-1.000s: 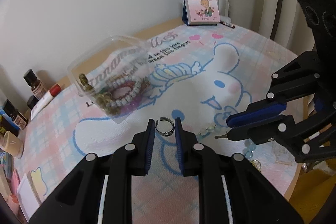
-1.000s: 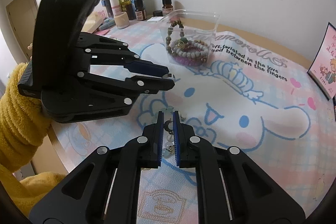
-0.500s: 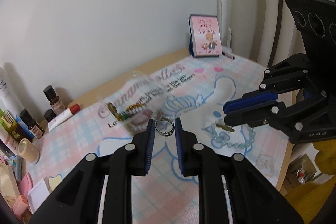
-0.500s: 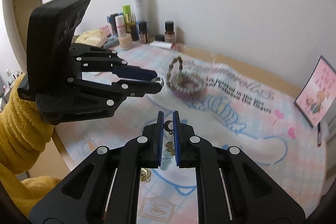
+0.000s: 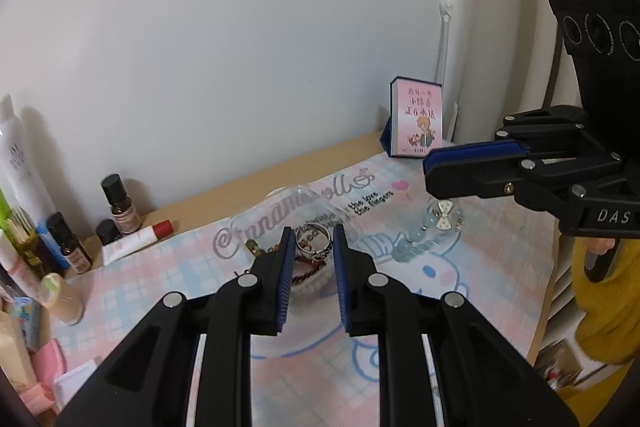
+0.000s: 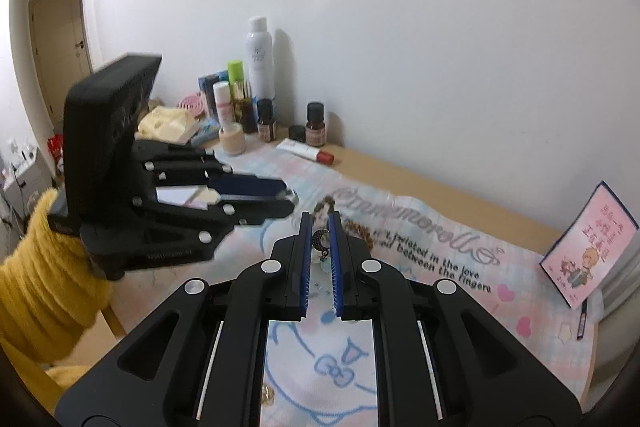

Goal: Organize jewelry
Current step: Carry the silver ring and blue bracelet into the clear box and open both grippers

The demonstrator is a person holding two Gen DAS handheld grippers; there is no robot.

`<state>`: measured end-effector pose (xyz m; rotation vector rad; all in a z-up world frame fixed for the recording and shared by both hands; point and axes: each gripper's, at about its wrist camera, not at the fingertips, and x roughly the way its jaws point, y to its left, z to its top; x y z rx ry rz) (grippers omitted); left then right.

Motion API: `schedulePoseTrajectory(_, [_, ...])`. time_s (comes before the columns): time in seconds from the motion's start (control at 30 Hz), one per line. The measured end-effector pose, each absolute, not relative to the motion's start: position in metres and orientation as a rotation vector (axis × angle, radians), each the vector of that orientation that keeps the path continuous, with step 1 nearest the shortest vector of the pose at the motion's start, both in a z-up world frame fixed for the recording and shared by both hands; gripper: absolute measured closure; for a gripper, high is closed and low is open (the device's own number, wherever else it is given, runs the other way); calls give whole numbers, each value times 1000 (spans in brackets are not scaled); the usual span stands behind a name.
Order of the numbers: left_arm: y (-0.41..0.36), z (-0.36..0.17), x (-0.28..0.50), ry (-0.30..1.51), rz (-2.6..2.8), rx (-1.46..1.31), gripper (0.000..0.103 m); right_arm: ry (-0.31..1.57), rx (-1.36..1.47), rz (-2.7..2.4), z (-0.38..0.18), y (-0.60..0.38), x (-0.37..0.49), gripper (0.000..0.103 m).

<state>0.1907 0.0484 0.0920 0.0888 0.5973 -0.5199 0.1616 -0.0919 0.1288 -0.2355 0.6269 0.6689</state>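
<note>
Left gripper pinches ring by band, above tub on bench. Right gripper, nearly closed, nips bracelet at charm; beads dangle. Both light, small, slippery; ring stiff, bracelet limp, swings.

The left gripper is held above the table, tilted downward, its blue-padded jaws closed on a ring. The right gripper hangs beside it, also angled down, jaws nearly together and pinching a bracelet that dangles below. Yellow sleeves cover both arms behind the grippers.
</note>
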Motion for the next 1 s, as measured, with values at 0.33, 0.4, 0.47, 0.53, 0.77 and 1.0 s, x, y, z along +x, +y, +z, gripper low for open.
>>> schedulePoseTrajectory(0.33, [52,80,227,662,-517,35,84,663,-207,626,127,-76,212,95])
schedulePoseTrajectory(0.4, [50,75,230,679,-516,39,84,691,-193,630,116,-75,224,95])
schedulePoseTrajectory(0.47, [50,70,235,698,-519,37,84,716,-186,636,103,-73,233,95])
schedulePoseTrajectory(0.53, [50,66,239,719,-532,25,84,745,-183,645,89,-71,241,95])
schedulePoseTrajectory(0.77, [49,59,244,744,-511,50,84,787,-193,640,62,-71,249,95])
schedulePoseTrajectory(1.0, [50,52,252,772,-521,1,84,813,-180,644,52,-77,250,95])
